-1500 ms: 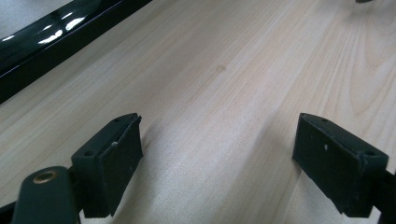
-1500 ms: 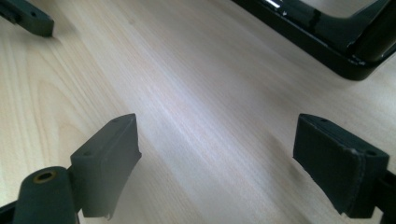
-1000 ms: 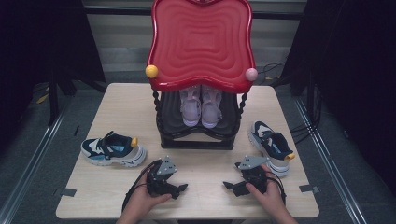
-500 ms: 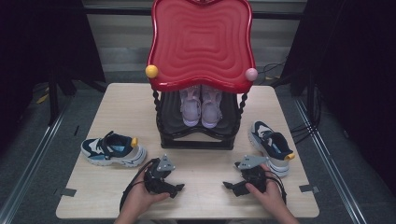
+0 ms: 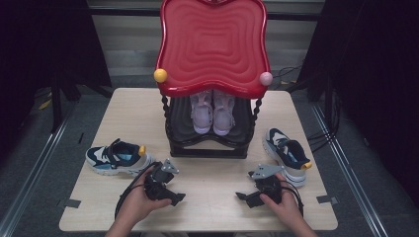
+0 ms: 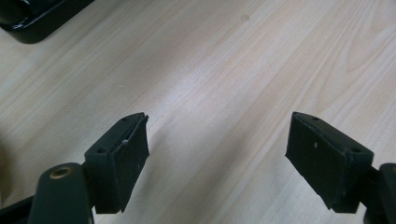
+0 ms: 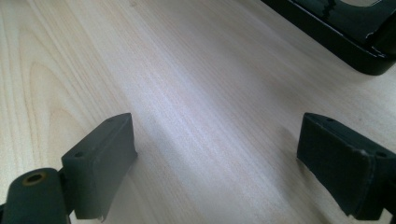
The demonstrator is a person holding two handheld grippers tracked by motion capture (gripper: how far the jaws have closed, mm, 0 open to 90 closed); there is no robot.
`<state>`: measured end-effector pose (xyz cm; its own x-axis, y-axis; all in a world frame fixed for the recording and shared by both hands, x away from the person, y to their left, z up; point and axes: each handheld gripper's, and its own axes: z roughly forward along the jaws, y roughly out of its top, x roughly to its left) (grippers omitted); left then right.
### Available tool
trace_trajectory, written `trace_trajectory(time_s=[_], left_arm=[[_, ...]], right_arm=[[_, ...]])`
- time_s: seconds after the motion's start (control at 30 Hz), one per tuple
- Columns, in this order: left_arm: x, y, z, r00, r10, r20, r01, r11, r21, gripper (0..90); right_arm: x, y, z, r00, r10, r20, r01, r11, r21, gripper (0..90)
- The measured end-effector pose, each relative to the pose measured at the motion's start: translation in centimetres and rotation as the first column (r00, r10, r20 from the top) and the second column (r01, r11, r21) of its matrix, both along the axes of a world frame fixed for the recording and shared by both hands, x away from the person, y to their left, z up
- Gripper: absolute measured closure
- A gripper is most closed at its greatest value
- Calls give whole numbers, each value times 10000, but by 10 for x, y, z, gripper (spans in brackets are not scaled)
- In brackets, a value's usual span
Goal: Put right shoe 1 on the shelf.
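Left hand-held gripper and right hand-held gripper: jaws spread wide, nothing held, low over bare table; 2 blue sneakers alongside.

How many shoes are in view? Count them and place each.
4. One blue shoe lies left of the rack, one blue shoe right of it, and two pink shoes sit side by side inside it.

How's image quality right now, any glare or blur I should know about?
High view: sharp enough, glare streaks on the glossy red shelf top, surroundings dark. Left gripper view: wood grain crisp, left gripper jaws slightly soft. Right gripper view: pale sheen on the table, reflections on the black shelf base, near jaws blurred.
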<state>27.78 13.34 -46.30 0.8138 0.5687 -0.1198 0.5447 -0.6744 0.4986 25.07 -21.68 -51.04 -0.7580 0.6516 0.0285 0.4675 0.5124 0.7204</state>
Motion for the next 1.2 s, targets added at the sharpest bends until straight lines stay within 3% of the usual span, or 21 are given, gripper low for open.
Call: trace_trajectory(time_s=[0.27, 0.57, 0.77, 1.2], left_arm=[[4, 4, 10, 9987, 26, -500, 10, 9974, 723, 213], [11, 7, 25, 9965, -37, -831, 116, 9955, 944, 220], [15, 15, 36, 9941, 247, -1059, -121, 9929, 1180, 224], [21, 32, 55, 9928, 577, -1053, -409, 9871, 1551, 234]], right_arm=[[0, 0, 0, 10000, -2, -10, 2, 10000, 4, 107], [0, 0, 0, 10000, -2, -8, 2, 10000, 3, 107], [0, 0, 0, 10000, 7, 3, -7, 10000, 1, 107], [0, 0, 0, 10000, -2, -8, 2, 10000, 5, 107]])
